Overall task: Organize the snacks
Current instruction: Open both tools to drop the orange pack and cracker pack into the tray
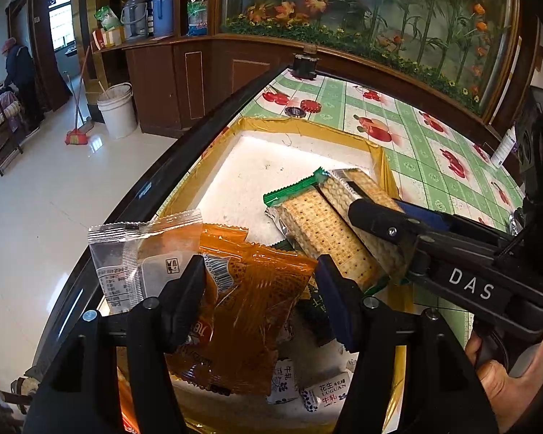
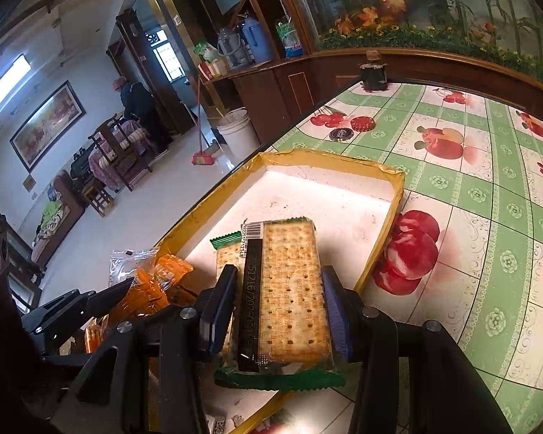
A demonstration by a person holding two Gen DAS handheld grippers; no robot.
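Right gripper (image 2: 277, 311) pinches a cracker pack (image 2: 293, 289) above the tray (image 2: 394, 195); left gripper (image 1: 260, 303) clamps an orange snack packet (image 1: 249, 311) over the tray's near end. Risks: crackers cracking under squeeze; slick wrappers slipping; the two grippers bumping, being close.

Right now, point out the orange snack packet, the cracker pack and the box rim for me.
orange snack packet (image 1: 257, 289), left wrist view, middle of its wrapper.
cracker pack (image 2: 293, 289), right wrist view, centre of its top face.
box rim (image 2: 329, 161), right wrist view, far yellow edge.

both grippers (image 1: 259, 289) (image 2: 278, 311) clamped, angled down
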